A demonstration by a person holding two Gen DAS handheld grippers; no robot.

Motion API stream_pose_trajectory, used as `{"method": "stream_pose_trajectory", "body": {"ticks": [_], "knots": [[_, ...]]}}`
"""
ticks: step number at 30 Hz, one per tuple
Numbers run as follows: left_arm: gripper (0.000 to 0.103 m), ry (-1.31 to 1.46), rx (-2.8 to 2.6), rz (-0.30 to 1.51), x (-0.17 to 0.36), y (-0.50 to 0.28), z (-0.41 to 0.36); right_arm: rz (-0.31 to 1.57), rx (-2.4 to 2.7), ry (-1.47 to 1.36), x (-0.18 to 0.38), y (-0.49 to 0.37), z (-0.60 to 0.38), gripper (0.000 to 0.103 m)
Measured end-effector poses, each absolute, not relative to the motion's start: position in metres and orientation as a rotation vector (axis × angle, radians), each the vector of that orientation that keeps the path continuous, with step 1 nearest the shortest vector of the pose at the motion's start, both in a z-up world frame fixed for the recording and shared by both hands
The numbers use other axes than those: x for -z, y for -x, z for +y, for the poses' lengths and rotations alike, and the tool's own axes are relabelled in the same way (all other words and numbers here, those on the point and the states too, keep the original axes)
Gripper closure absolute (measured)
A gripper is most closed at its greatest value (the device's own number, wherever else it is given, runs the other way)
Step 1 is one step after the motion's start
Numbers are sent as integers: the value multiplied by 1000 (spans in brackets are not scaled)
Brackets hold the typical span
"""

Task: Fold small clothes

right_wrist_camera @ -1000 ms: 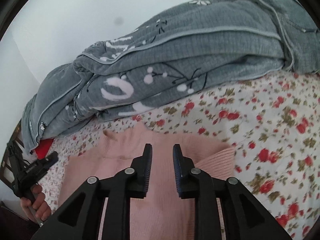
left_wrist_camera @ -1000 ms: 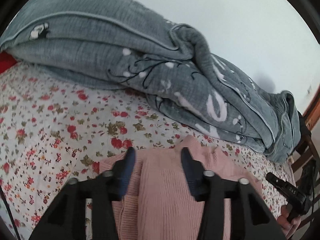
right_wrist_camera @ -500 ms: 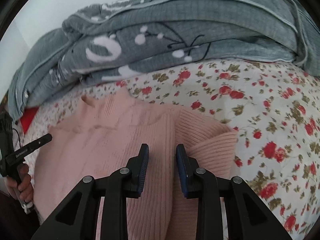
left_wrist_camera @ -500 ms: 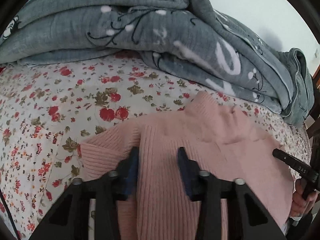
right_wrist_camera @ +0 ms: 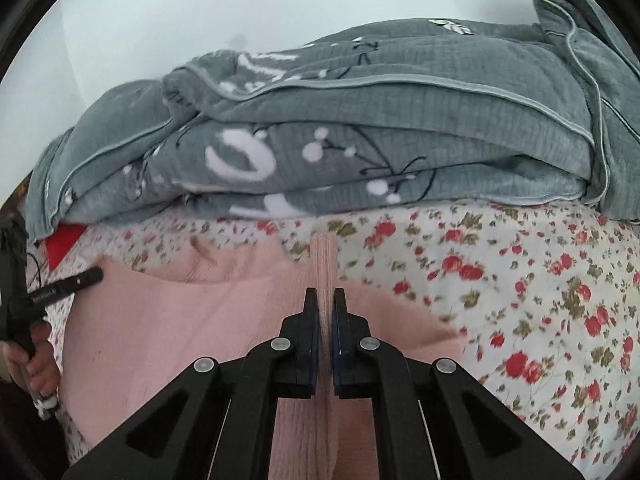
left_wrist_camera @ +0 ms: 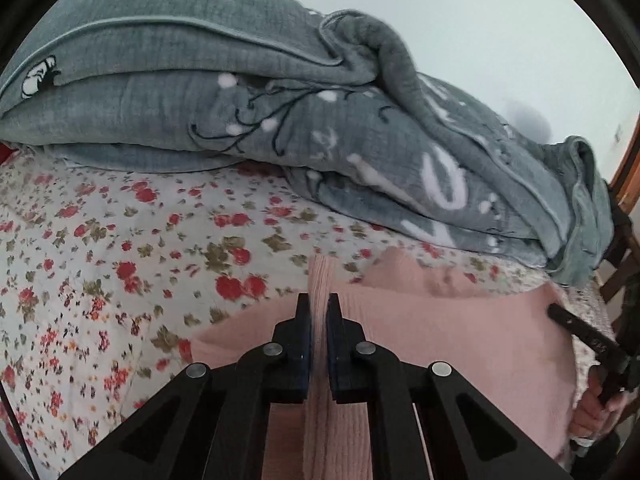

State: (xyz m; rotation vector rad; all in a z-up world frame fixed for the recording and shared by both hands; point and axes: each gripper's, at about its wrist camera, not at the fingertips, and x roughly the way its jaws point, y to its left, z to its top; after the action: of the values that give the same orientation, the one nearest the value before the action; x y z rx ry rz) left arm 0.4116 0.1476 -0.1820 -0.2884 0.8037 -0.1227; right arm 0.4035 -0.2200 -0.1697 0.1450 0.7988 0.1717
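A pink ribbed knit sweater point(left_wrist_camera: 460, 336) lies on the flowered bedsheet point(left_wrist_camera: 120, 248). My left gripper point(left_wrist_camera: 318, 308) is shut on a pinched ridge of the sweater near its left side, and the fold stands up between the fingers. In the right wrist view the sweater point(right_wrist_camera: 180, 320) spreads to the left, and my right gripper point(right_wrist_camera: 326, 300) is shut on a raised ridge of it near its right side. Each view shows the other gripper at its edge: the right one point(left_wrist_camera: 588, 340) and the left one point(right_wrist_camera: 52, 290), each in a hand.
A bulky grey quilt point(left_wrist_camera: 280, 120) with white patterns is piled along the back of the bed against a pale wall; it also shows in the right wrist view point(right_wrist_camera: 360, 140). A wooden chair frame point(left_wrist_camera: 624, 240) stands at the far right. A red item point(right_wrist_camera: 62, 240) peeks from under the quilt.
Both grippers went from open over the sweater to shut, each pinching a fold of pink knit. Both have lifted, raising the fabric into ridges.
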Motion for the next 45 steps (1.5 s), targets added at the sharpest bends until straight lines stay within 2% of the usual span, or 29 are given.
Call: {"method": "stream_pose_trajectory", "body": {"ticks": [6,24,45], "knots": [[94,396,122,890,234,-429,159,908,-132,-171,219,-423,-225,98],[90,245,44,886,235,-432,136,890,-90,-125,218,-419,-219,96],[90,221,43,888,235,-431,135,894,-89,-108,221,-421,-219,95]]}}
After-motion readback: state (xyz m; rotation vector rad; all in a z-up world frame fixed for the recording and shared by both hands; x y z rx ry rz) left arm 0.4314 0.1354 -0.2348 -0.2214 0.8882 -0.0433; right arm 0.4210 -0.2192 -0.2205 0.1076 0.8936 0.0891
